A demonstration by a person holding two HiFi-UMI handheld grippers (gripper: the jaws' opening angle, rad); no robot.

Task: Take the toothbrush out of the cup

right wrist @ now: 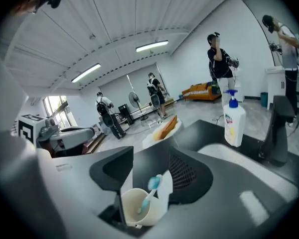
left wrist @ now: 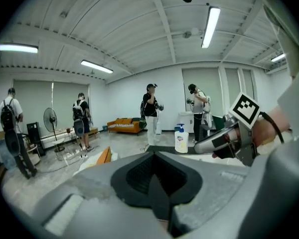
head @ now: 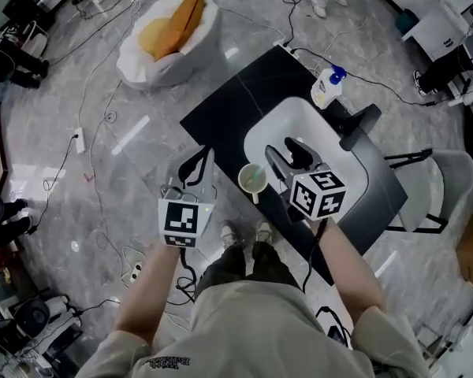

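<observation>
Black counter, one white sink — one cup, one toothbrush inside; left claw closed, right claw spread.

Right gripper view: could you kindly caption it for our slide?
Open right claw framing a cream round cup holding a turquoise plastic toothbrush.

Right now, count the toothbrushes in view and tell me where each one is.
1. The toothbrush leans in the cream cup, seen between the right gripper's jaws. Others could be hidden; none shows.

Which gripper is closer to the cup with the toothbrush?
The right gripper: the cup shows between its open jaws. The left gripper is farther off, jaws together, holding nothing.
</observation>
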